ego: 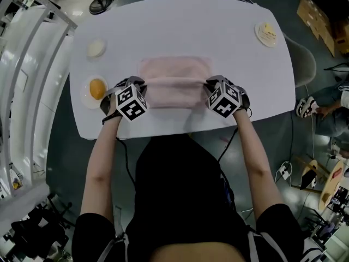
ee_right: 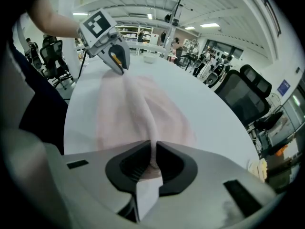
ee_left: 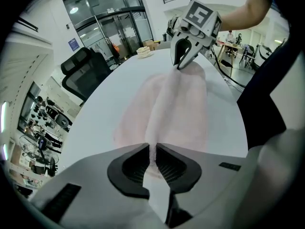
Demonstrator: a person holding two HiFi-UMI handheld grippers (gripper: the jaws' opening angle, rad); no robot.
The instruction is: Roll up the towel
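White and round-cornered, the worktop (ego: 180, 26) stands on a grey floor, with a black office chair (ee_left: 83, 73) beyond its far edge and glass doors behind that. A pale pink towel (ego: 174, 72) lies flat across the middle of the worktop, closer to the near edge than to the far one, its long sides running parallel to that near edge.

A raised ridge of cloth crosses the towel from one short side to the other, with flat cloth on both sides of it. The left tool (ee_left: 153, 159) is pressed together on the left end of this ridge: a thin fold of pink cloth stands pinched between its dark ribbed pads. The right tool (ee_right: 153, 163) pinches the opposite end of the same ridge in the same way, its pads closed on the cloth. Both tools point steeply down at the worktop, and each shows in the other's view at the far end of the ridge.

Near the left edge of the worktop sits a plate (ego: 87, 94) bearing a round orange thing, just beside the left tool. Further along that edge stands a small dish (ego: 96, 48) holding something pale. Another plate (ego: 267, 33), with something yellowish on it, sits at the far right corner, well apart from the towel.
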